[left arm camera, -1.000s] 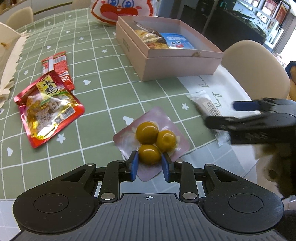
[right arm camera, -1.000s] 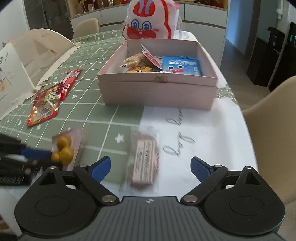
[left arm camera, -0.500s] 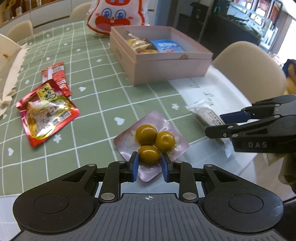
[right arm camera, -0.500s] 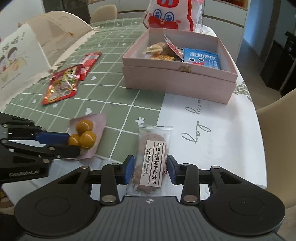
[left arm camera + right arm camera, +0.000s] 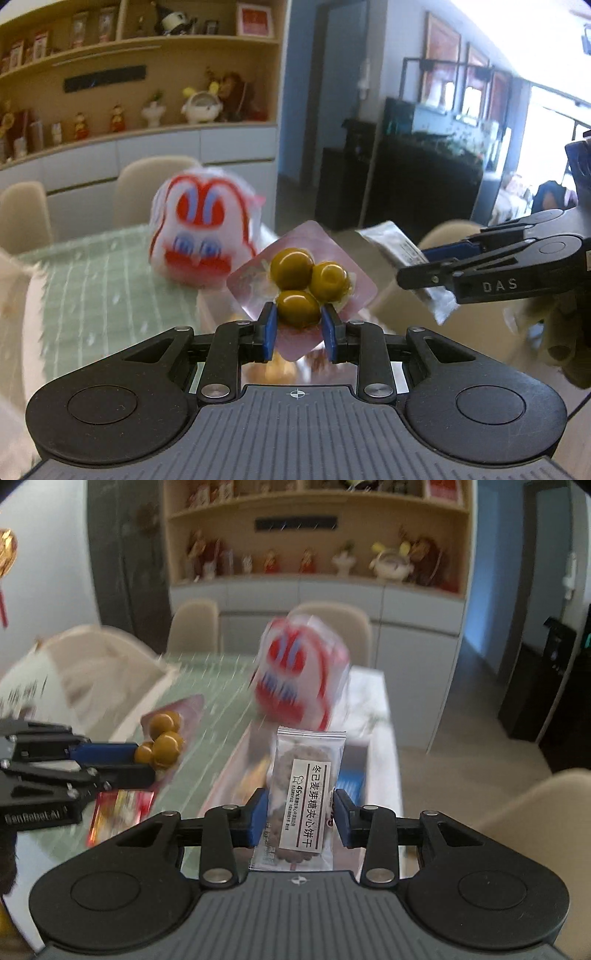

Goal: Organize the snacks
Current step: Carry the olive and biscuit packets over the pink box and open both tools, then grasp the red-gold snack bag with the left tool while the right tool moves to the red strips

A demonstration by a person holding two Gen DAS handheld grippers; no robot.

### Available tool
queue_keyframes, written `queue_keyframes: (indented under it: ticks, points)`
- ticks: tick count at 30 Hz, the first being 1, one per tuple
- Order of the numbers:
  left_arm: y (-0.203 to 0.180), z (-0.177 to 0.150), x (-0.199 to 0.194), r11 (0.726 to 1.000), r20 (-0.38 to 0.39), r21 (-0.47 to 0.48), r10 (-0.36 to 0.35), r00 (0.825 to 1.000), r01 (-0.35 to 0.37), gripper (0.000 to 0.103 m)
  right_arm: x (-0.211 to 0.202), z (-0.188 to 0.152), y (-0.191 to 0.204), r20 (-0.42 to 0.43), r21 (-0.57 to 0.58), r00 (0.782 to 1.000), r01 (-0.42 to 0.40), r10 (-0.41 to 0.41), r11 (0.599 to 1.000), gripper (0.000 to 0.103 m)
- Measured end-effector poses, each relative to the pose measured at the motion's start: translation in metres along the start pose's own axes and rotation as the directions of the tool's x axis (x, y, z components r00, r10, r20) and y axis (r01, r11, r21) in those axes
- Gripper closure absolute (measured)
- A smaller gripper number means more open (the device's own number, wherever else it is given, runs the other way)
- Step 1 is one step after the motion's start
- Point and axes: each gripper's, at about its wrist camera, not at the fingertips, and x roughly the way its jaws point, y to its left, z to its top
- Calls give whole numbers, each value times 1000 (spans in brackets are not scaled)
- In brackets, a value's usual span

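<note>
My left gripper (image 5: pixel 297 328) is shut on a pink pouch of three yellow-brown balls (image 5: pixel 301 284) and holds it in the air above the table. It also shows in the right wrist view (image 5: pixel 164 738). My right gripper (image 5: pixel 300 814) is shut on a clear biscuit packet with a white label (image 5: pixel 304 801), lifted above the pink box (image 5: pixel 231 771). The packet also shows in the left wrist view (image 5: pixel 404 254), held by the right gripper (image 5: pixel 424 264). The box holds several snacks, mostly hidden behind the packet.
A red and white cartoon-face bag (image 5: pixel 201 236) stands on the green checked tablecloth (image 5: pixel 92 295) beyond the box. A red snack pack (image 5: pixel 118 808) lies on the cloth at the left. Beige chairs (image 5: pixel 532 819) surround the table. A paper bag (image 5: pixel 74 679) stands far left.
Both grippers have lifted their snacks off the table and tilted upward toward the room. The right gripper closed on the biscuit packet between the earliest frame and half a second ago.
</note>
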Motion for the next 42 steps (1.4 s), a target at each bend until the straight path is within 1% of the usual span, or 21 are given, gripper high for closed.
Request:
queue_keyframes:
  ticks: [2,3,6,9,11,12,13,15,19,21,24,25,28,30,32,34,35,36,38,40,42]
  points:
    - [4,14,28,999,-33,-31,-13,999,12,73,12,23,-10,10,21,999,30,-30,999,65]
    - [6,17,44,999,-64,-51,-11,998,7,73,20,32,-15,3,41,999,38,-38,998,65]
    - [8,14,89,997,-140,-59,32,990,-40,73,46,46,-29,-27,118,999,35,-32,992,65]
    - [14,-2,133,996,-214,-73,34,976,-51,72,71,43,-32,-59,142,997,48,-39,989,65]
    - [21,-18,162,995,-286,-93,4,958,-32,72,88,38,-32,-86,146,995,53,-41,988,65]
    - [23,-25,175,995,-317,-98,3,949,-36,73,97,35,-33,-102,150,994,57,-42,987,65]
    - [25,-28,180,995,-304,-92,19,953,-49,75,101,30,-32,-115,153,993,59,-42,987,65]
    - [29,-30,176,994,-251,-84,41,967,-64,75,111,26,-33,-134,157,990,58,-37,986,65]
    - [37,-24,142,984,-177,-164,33,984,-62,75,133,17,-36,-179,142,983,55,-29,988,65]
    - [40,-25,118,975,-148,-212,31,988,-62,75,148,14,-36,-205,140,978,54,-25,989,65]
    - [45,-35,90,951,-160,-296,39,986,-85,75,169,10,-33,-238,138,971,41,-7,990,65]
    - [47,-43,81,937,-184,-334,39,982,-100,75,176,9,-31,-250,135,968,34,0,990,65]
    - [51,-72,58,909,-230,-399,28,973,-121,75,198,2,-24,-289,153,956,3,42,988,65]
    - [52,-90,43,899,-252,-411,45,967,-149,75,213,-5,-20,-322,166,945,-11,64,986,65]
    - [57,-108,27,885,-278,-424,73,958,-190,75,225,-15,-13,-351,154,935,-2,57,988,64]
    - [66,-123,10,860,-298,-455,97,950,-231,75,223,-21,-3,-326,95,945,5,26,996,59]
    - [73,-132,1,841,-308,-477,114,945,-257,75,220,-22,3,-317,60,948,1,18,998,58]
    - [81,-140,-9,820,-318,-494,141,938,-291,75,216,-23,7,-316,39,949,3,9,999,57]
    - [96,-150,-25,786,-329,-509,201,923,-352,75,202,-22,16,-294,8,956,12,-9,1000,52]
    - [110,-158,-38,749,-335,-525,256,907,-405,75,177,-18,27,-227,-51,973,26,-37,998,37]
    - [128,-163,-43,716,-348,-543,283,893,-439,75,154,-16,45,-160,-110,985,44,-61,993,32]
